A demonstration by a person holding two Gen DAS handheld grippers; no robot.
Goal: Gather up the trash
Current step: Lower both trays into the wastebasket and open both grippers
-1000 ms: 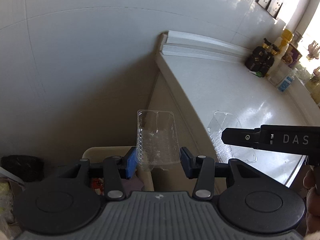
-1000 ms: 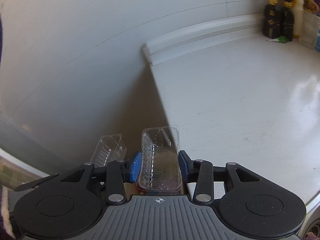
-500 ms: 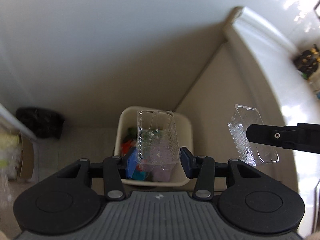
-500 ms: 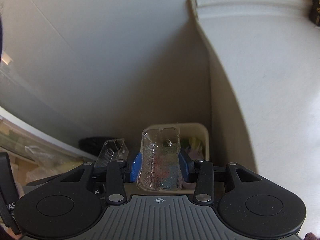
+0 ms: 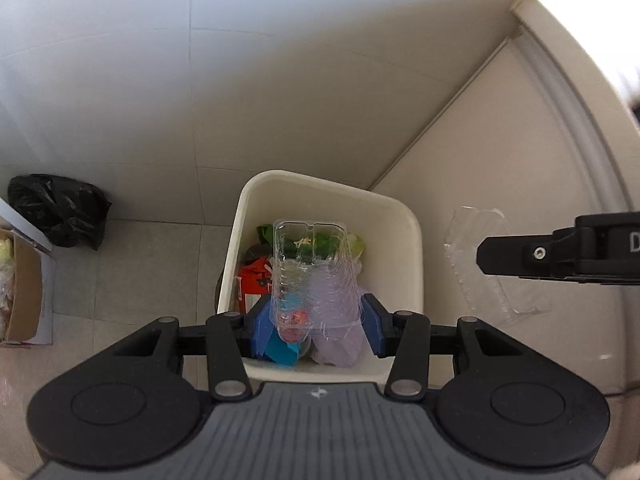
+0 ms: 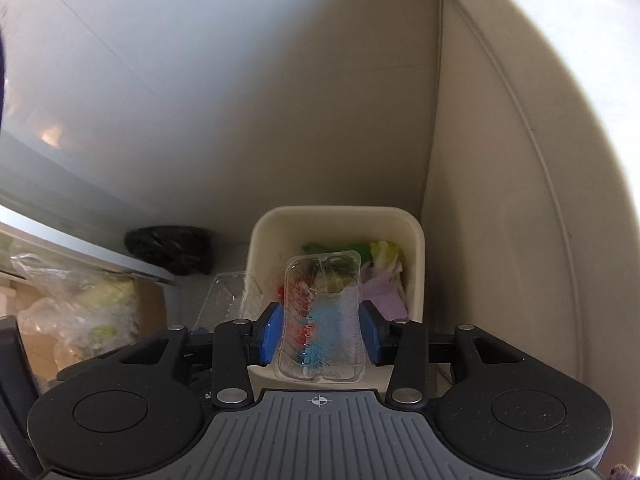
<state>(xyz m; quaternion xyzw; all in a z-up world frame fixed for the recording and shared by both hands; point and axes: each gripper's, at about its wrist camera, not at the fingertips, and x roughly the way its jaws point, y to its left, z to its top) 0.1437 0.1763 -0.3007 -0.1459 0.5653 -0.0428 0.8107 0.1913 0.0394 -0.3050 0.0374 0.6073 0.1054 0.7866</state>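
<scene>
One letter, "D", marks the right gripper [image 5: 560, 254].

Bin [image 5: 404, 240], frame centre: mouth open upward, rubbish [image 5: 260, 276] heaped inside, upper walls bare. Cabinet [image 5: 500, 152] stands just right of the bin; tiled wall [image 5: 280, 60] close behind it. Black bag [image 5: 60, 208] on the floor, middle left, well apart. Cardboard box [image 5: 24, 300] at the left edge. Bare floor [image 5: 160, 260] between bag and bin.

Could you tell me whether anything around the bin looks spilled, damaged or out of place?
Nothing stands out. The cream bin stands upright with its rubbish inside, and each gripper holds a clear plastic tray above it, intact. A black bag sits on the floor nearby.
</scene>
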